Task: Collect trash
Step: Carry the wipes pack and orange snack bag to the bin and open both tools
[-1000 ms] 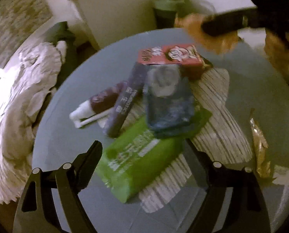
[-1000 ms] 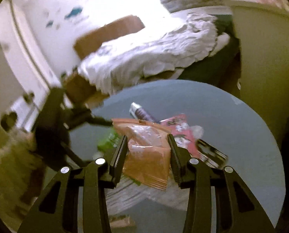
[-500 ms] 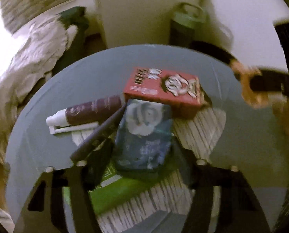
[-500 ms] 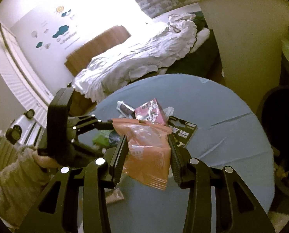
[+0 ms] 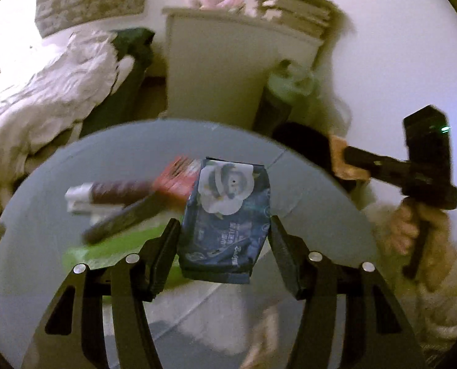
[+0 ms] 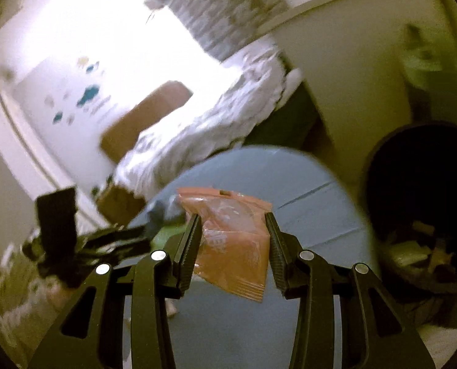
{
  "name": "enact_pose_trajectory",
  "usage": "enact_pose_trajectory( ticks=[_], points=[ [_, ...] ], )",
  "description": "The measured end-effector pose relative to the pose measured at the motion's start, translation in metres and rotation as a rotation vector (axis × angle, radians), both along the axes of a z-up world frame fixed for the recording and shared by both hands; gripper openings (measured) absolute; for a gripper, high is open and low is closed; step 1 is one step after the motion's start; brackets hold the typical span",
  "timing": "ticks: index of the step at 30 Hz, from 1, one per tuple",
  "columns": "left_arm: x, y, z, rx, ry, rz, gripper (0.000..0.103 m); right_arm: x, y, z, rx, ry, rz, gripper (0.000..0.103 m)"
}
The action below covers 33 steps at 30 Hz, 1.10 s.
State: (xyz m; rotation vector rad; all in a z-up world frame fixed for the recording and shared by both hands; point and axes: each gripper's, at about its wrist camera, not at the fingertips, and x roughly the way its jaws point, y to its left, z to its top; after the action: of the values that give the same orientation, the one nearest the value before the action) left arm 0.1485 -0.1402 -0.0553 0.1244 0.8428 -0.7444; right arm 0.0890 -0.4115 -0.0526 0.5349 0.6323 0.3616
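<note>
My left gripper [image 5: 224, 224] is shut on a dark blue packet [image 5: 225, 203] with a white flower print, held above the round grey-blue table [image 5: 105, 153]. Under it lie a green packet [image 5: 114, 249], a dark stick pack [image 5: 121, 218], a purple tube [image 5: 114, 189] and a red box [image 5: 179, 178], all blurred. My right gripper [image 6: 233, 218] is shut on an orange packet [image 6: 231, 246] over the table's right part. A black bin [image 6: 422, 200] with trash inside stands just right of it. The left wrist view shows that gripper [image 5: 351, 166] off the table's right edge, in a person's hand [image 5: 413, 224].
A pale striped mat [image 5: 213, 307] lies on the table under the pile. Behind the table are a bed with a crumpled white quilt [image 5: 44, 92], a cream cabinet [image 5: 228, 70] and a green-lidded container [image 5: 287, 86]. A brown cardboard box [image 6: 121, 206] sits on the floor by the bed.
My left gripper has closed on the dark blue packet and lifted it off the pile. My right gripper has swung right with the orange packet, bringing the black bin into view.
</note>
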Motion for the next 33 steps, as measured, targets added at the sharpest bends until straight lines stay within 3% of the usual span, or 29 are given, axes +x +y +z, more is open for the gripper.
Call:
enact_pose_trajectory(
  ticks=[8,18,24,33],
  points=[
    [0.014,-0.111,0.031,-0.087,-0.023,-0.135,0.058,-0.007,-0.104,0.005,0.057,-0.043,-0.287,0.042],
    [0.036,-0.237,0.004,-0.078,0.040,-0.258,0.058,-0.006,-0.189,-0.035,0.130,0.023,-0.485,0.042],
    [0.048,-0.271,-0.020,-0.049,0.091,-0.263,0.058,-0.003,-0.213,-0.048,0.165,0.045,-0.537,0.042],
    [0.050,-0.286,-0.033,-0.033,0.106,-0.265,0.058,-0.005,-0.212,-0.050,0.165,0.066,-0.541,0.042]
  ],
)
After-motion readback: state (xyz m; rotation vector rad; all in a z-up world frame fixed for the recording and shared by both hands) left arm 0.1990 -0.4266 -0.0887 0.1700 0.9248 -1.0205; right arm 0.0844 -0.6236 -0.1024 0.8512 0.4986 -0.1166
